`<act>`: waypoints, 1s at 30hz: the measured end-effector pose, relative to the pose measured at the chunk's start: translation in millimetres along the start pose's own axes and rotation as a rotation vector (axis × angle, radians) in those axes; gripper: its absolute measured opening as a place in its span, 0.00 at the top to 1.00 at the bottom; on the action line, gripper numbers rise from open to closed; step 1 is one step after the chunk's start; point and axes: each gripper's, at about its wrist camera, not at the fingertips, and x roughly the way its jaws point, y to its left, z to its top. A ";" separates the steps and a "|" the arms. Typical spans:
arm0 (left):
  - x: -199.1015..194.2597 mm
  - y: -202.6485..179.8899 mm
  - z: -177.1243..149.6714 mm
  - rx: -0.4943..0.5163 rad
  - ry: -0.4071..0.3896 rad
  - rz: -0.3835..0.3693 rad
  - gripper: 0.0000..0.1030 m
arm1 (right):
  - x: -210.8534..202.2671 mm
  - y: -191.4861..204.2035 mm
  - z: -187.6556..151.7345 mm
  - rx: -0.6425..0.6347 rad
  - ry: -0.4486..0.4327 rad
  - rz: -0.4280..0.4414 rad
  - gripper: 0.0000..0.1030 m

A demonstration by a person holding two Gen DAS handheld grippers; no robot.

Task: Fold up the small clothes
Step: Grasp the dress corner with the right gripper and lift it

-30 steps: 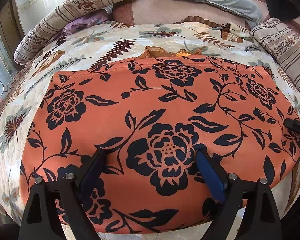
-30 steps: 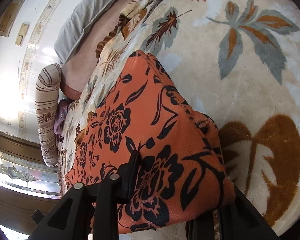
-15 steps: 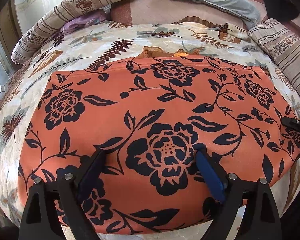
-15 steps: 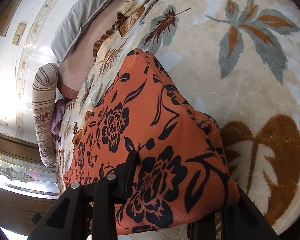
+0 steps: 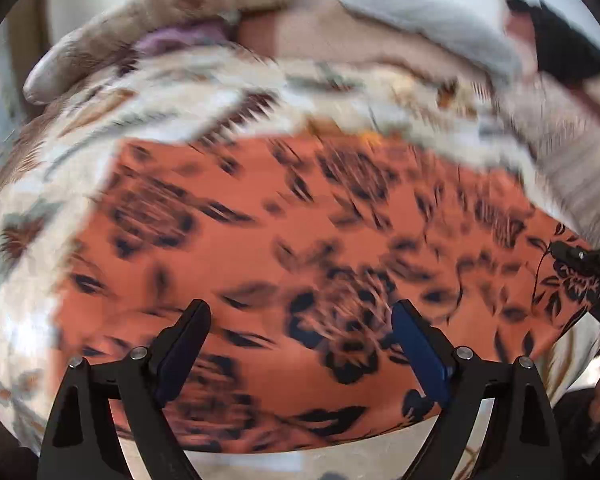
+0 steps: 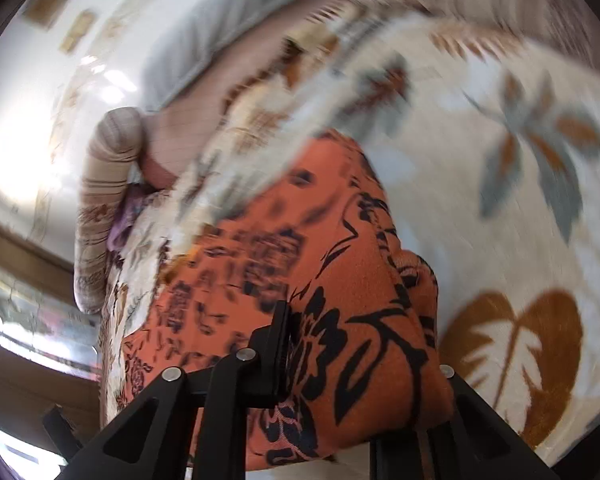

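- We see the orange floral garment (image 5: 284, 248) spread on the leaf-print blanket (image 5: 172, 108) of the bed, its near hem at the bed's near edge; most of both views is smeared by motion blur.
- Our left gripper (image 5: 300, 320) hangs over that near hem with its tongs wide apart, cloth showing between the blue pads (image 5: 420, 352) (nothing pinched).
- Our right gripper (image 6: 364, 344) has its tongs clamped on a bunched corner of the garment (image 6: 340, 280), fabric draping over and hiding the right-hand finger.
- In the left view the right gripper (image 5: 588, 276) sits at the garment's right edge, well apart from the left.
- Beyond the garment lie a striped bolster (image 5: 148, 28) and a grey pillow (image 5: 420, 12).
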 end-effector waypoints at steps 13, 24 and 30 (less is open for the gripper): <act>-57.6 257.5 -26.7 -0.517 -0.140 0.302 0.11 | 35.2 277.8 -143.5 -0.781 0.069 0.138 0.85; -47.8 275.5 -35.0 -0.571 -0.068 0.172 0.12 | 60.7 301.1 -145.3 -0.667 0.209 0.211 0.87; -44.9 272.4 -31.9 -0.566 -0.068 0.159 0.12 | 29.1 322.9 -148.3 -0.634 0.136 0.341 0.87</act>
